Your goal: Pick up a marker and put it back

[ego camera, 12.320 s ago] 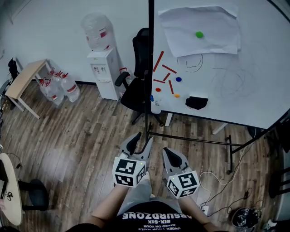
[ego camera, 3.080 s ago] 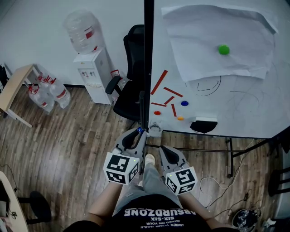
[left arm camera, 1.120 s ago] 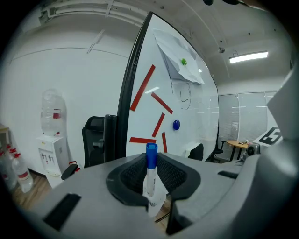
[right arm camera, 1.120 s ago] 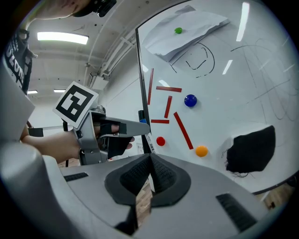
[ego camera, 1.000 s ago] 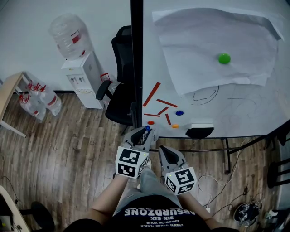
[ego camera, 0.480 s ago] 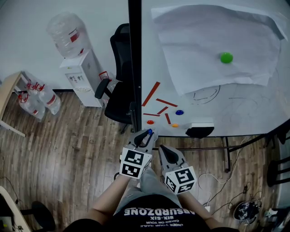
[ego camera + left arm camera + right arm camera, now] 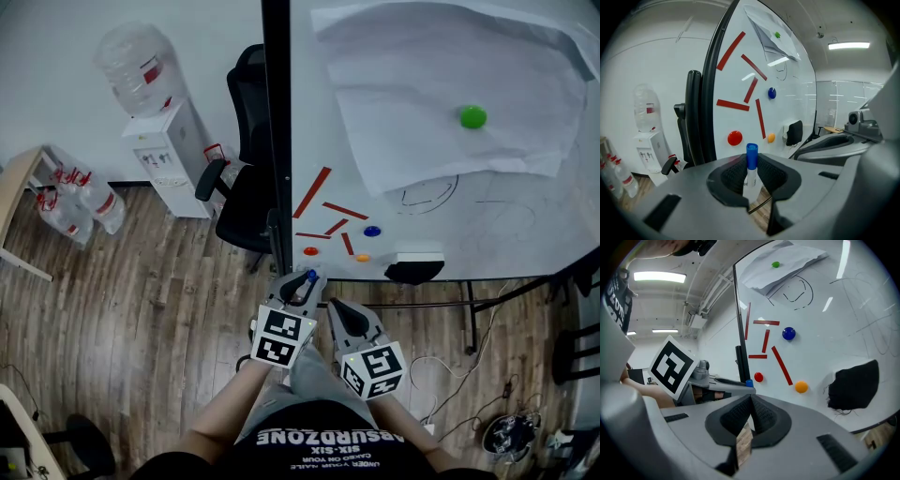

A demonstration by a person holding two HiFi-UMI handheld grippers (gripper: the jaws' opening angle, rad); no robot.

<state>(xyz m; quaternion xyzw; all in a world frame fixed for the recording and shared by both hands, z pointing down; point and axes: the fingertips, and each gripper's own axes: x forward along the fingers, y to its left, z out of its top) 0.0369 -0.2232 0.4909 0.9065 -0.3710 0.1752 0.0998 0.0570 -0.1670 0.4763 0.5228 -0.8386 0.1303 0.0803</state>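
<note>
A white marker with a blue cap stands upright between the pads of my left gripper, which is shut on it. In the head view the blue cap pokes out at the tip of the left gripper, just in front of the whiteboard's lower left corner. My right gripper sits beside it to the right, jaws shut and empty. From the right gripper view the marker's cap and the left gripper's marker cube show at the left.
The whiteboard carries red magnetic strips, round magnets in red, blue, orange and green, a black eraser and a paper sheet. A black office chair and water dispenser stand at left.
The left gripper with the marker has sunk a little and drawn back toward me. The right gripper has stayed where it was.
</note>
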